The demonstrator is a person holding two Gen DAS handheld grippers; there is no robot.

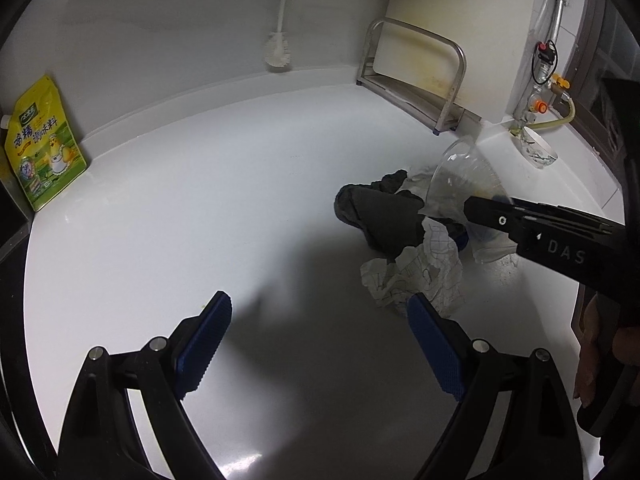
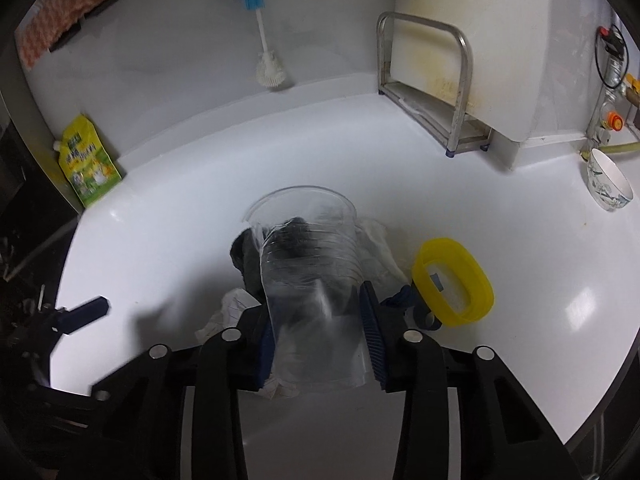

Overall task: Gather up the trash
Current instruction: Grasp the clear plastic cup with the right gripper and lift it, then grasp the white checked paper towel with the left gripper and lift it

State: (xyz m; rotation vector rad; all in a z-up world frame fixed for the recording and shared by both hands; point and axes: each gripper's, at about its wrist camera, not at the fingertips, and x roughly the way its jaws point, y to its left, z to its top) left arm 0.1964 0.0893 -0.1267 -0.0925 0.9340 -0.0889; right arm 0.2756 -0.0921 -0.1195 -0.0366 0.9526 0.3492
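Note:
A clear plastic cup point(image 2: 308, 264) lies tilted between the blue pads of my right gripper point(image 2: 316, 312), which is shut on its lower part. It hangs just over a pile of trash on the white counter point(image 1: 200, 200): a dark cloth point(image 1: 384, 216) and crumpled white paper point(image 1: 416, 276). From the left wrist view, the cup point(image 1: 460, 176) and the right gripper point(image 1: 476, 208) sit at the right of the pile. My left gripper point(image 1: 318, 308) is open over bare counter, with its right finger close to the paper. A yellow plastic ring point(image 2: 452, 280) lies to the right of the pile.
A patterned bowl point(image 2: 608, 184) stands at the far right by a gas valve and hose. A metal rack point(image 1: 416, 76) stands against the back corner wall. A yellow-green seasoning pouch point(image 1: 44, 148) leans at the left, and a brush point(image 1: 278, 40) hangs on the back wall.

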